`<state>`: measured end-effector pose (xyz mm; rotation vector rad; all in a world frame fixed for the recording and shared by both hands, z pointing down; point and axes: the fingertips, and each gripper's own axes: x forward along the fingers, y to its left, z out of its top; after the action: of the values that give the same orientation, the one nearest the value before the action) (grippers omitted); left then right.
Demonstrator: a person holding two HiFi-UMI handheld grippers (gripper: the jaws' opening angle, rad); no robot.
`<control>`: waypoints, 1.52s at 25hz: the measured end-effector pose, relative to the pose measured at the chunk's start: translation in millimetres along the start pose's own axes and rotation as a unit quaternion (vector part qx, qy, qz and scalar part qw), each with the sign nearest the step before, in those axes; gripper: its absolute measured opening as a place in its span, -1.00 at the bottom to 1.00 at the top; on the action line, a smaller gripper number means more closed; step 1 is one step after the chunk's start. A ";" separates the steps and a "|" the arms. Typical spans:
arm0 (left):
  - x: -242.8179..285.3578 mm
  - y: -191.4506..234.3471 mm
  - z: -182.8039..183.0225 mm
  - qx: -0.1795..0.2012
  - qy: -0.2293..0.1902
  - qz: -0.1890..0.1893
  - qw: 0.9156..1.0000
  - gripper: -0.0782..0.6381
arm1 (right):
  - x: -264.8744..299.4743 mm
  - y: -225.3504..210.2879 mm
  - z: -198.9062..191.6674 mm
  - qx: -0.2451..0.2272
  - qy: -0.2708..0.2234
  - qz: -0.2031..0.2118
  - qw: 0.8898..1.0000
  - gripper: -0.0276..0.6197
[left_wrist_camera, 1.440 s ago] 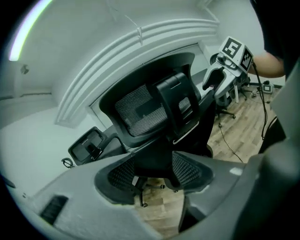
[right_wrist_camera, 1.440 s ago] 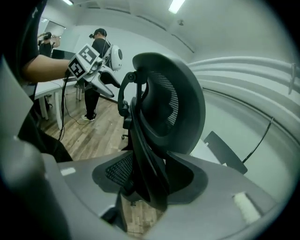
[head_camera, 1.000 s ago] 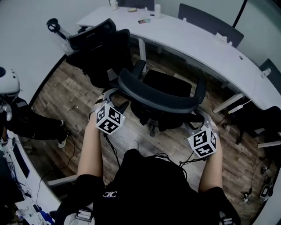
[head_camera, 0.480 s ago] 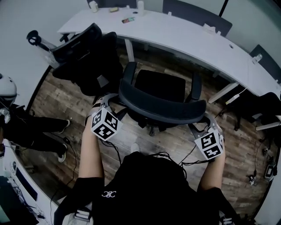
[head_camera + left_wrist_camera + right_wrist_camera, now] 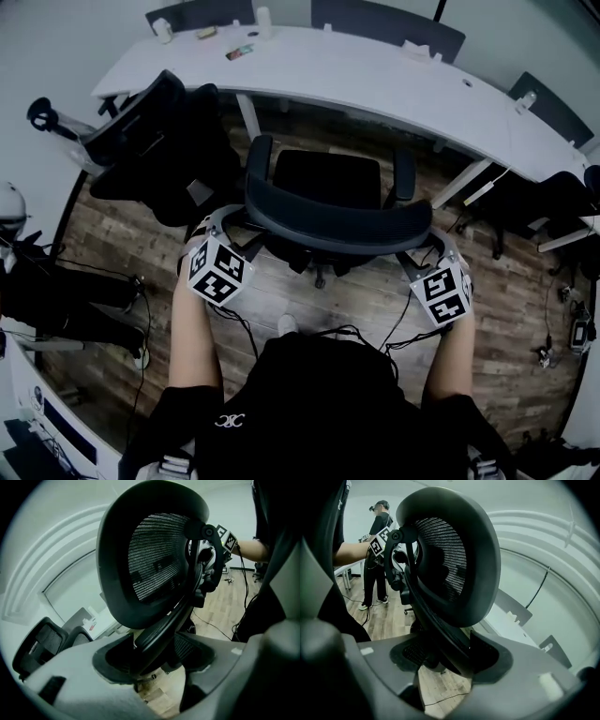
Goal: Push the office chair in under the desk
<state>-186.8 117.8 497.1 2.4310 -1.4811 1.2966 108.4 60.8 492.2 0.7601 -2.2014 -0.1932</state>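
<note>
The black office chair (image 5: pixel 328 178) faces the curved white desk (image 5: pixel 375 70), its seat front close to the desk edge. I stand behind its arched backrest (image 5: pixel 337 220). My left gripper (image 5: pixel 223 223) is at the backrest's left end. In the left gripper view the mesh backrest (image 5: pixel 150 559) rises ahead and its rim runs between the left gripper (image 5: pixel 157 656) jaws, which are closed on it. My right gripper (image 5: pixel 433 246) is at the right end. There the backrest (image 5: pixel 445 550) rim lies between the right gripper (image 5: pixel 445 656) jaws, which are opening, with a gap on one side.
A second black chair (image 5: pixel 150 141) stands close on the left, by the desk end. White desk legs (image 5: pixel 248 117) flank the chair's slot. Small items (image 5: pixel 239 52) lie on the desk; more chairs (image 5: pixel 384 19) stand behind it. Cables (image 5: pixel 239 323) trail over the wood floor. A person (image 5: pixel 377 555) stands nearby.
The chair has rolled forward toward the desk with both grippers following at its backrest. The desk and the left chair show more fully in the head view.
</note>
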 end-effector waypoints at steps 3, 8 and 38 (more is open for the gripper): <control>13.2 9.2 4.2 0.002 -0.007 -0.004 1.000 -0.01 | 9.8 -10.8 0.1 0.007 0.004 -0.012 1.000 -0.07; 35.0 36.9 14.3 0.008 -0.017 -0.021 1.000 -0.02 | 29.9 -33.1 10.9 0.023 0.006 -0.024 0.999 -0.06; 118.1 129.3 51.9 0.043 -0.079 -0.062 0.994 -0.03 | 94.6 -98.2 40.4 0.074 0.008 -0.074 0.995 -0.01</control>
<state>-225.0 -60.8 490.5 2.6891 -1.3057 1.1916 75.6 -77.5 488.6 1.0039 -2.1623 -0.0980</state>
